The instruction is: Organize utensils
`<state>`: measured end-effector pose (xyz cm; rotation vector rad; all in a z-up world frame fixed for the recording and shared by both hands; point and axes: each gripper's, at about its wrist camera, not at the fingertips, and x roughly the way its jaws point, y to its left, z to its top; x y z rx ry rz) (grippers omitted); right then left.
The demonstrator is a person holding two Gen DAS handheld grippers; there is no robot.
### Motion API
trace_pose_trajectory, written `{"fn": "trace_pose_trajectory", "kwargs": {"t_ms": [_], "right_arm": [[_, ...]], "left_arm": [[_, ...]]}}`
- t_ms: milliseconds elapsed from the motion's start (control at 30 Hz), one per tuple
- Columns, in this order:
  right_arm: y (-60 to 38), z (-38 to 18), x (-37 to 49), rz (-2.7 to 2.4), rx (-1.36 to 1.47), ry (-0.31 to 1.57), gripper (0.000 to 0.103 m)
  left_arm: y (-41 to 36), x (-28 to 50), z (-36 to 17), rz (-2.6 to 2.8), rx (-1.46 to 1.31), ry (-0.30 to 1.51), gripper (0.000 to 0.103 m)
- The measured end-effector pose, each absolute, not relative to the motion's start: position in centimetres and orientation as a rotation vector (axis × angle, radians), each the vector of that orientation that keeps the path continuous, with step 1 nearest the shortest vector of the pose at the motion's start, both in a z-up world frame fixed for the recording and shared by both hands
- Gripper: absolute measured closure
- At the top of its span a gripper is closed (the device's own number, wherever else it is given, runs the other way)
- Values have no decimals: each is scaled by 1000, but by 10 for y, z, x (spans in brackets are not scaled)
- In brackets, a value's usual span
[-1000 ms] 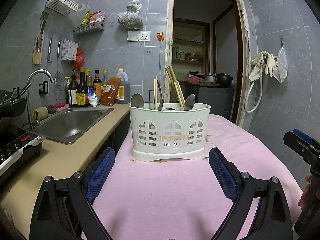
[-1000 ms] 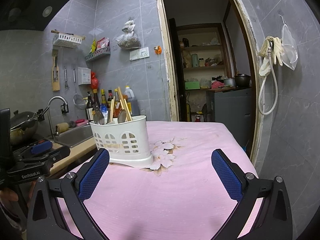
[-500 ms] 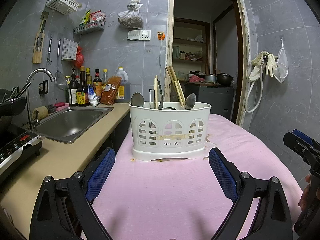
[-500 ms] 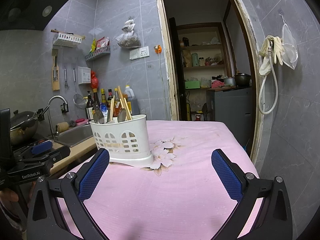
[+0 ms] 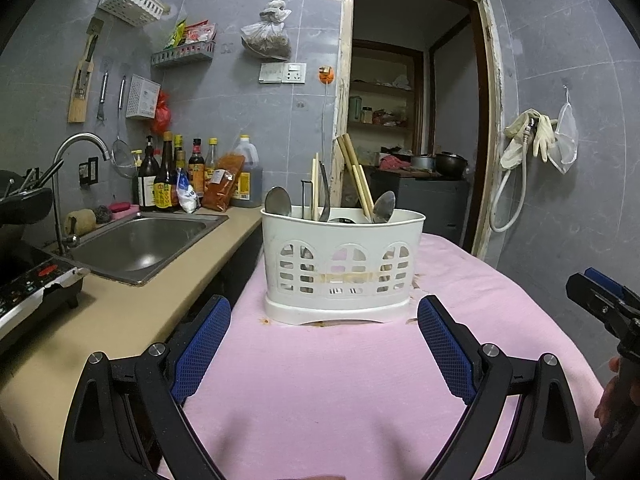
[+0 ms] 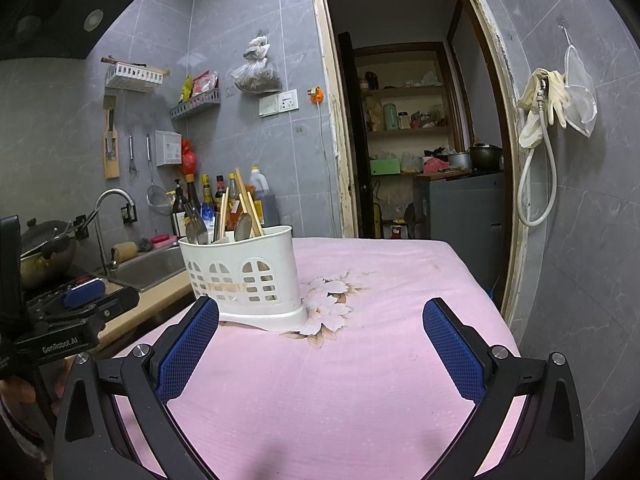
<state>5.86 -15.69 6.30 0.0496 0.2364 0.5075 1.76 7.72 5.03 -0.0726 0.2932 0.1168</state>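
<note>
While both claws hang wide and empty, we list: left claw (image 5: 324,344), right claw (image 6: 320,344), neither touching anything. White caddy (image 5: 342,264) stands upright at twelve o'clock on the pink-clothed worktop (image 5: 320,392), holding spoons (image 5: 278,201) and chopsticks (image 5: 356,176). No loose utensil shows on the cloth; we judge the sorting largely done, or perhaps not yet begun.

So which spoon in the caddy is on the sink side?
The left spoon, bowl up at the caddy's left end; the other spoon leans at the right.
</note>
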Motion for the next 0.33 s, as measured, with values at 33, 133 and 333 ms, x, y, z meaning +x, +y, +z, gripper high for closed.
{"fn": "trace_pose_trajectory", "kwargs": {"t_ms": [33,133,333], "right_arm": [[-157,62,60,508,50,238,0],[-155,60,59,511,49,248,0],[-153,60,61,517,46,258,0]], "left_arm": [[77,18,50,117,-67,295,11],[76,18,50,119,-59,295,11],[76,20,49,115,-51,295,11]]}}
